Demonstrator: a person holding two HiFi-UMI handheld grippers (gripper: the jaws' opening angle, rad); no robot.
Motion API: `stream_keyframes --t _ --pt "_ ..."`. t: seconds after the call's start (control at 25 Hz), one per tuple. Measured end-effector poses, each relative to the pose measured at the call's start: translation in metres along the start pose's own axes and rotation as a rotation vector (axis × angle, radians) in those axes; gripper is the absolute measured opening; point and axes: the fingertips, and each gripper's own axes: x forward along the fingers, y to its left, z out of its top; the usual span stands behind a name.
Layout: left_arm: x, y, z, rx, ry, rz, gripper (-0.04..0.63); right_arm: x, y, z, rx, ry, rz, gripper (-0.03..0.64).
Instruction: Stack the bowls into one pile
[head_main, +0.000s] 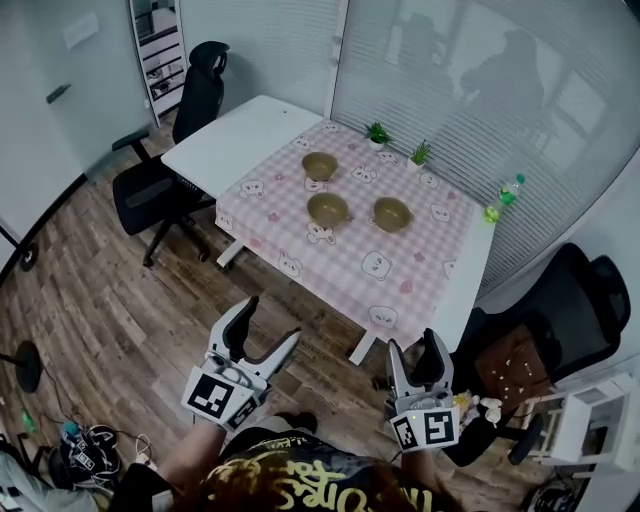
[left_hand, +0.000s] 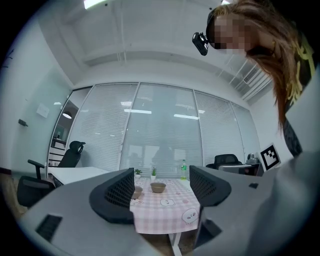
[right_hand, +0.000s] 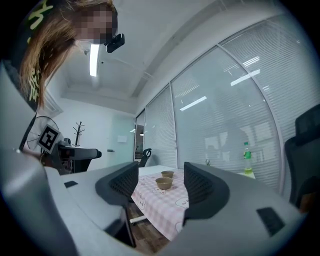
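Three brown bowls stand apart on the pink checked tablecloth (head_main: 352, 252): one at the back (head_main: 320, 165), one in the middle (head_main: 328, 209), one to the right (head_main: 392, 213). Both grippers hover over the wooden floor, short of the table's near edge and well away from the bowls. My left gripper (head_main: 272, 320) is open with nothing between its fingers, and so is my right gripper (head_main: 413, 342). In the left gripper view a bowl (left_hand: 158, 187) shows between the jaws and another (left_hand: 136, 192) is half hidden by the left jaw. In the right gripper view two bowls (right_hand: 164, 183) (right_hand: 167, 174) show between the jaws.
The cloth covers the right half of a white table (head_main: 235, 135). Two small potted plants (head_main: 378, 133) (head_main: 421, 153) and a green bottle (head_main: 510, 192) stand along its far edge. Black office chairs stand at the left (head_main: 165, 185) and right (head_main: 555, 310). A glass wall with blinds lies behind.
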Motion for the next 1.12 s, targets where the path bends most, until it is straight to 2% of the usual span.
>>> stream_keyframes --t 0.6,0.88,0.96,1.12 --pt "0.020 -0.002 0.000 0.010 0.018 -0.011 0.347 0.015 -0.006 -0.003 0.013 0.018 0.056 0.276" --pt "0.017 -0.005 -0.002 0.019 0.000 0.027 0.350 0.013 -0.018 -0.008 -0.001 0.028 0.075 0.275" --pt "0.018 -0.005 -0.006 0.019 0.016 0.027 0.350 0.017 -0.020 -0.010 -0.005 0.029 0.081 0.276" --pt "0.030 0.005 -0.004 0.028 -0.009 0.030 0.351 0.033 -0.022 -0.010 -0.010 0.021 0.089 0.276"
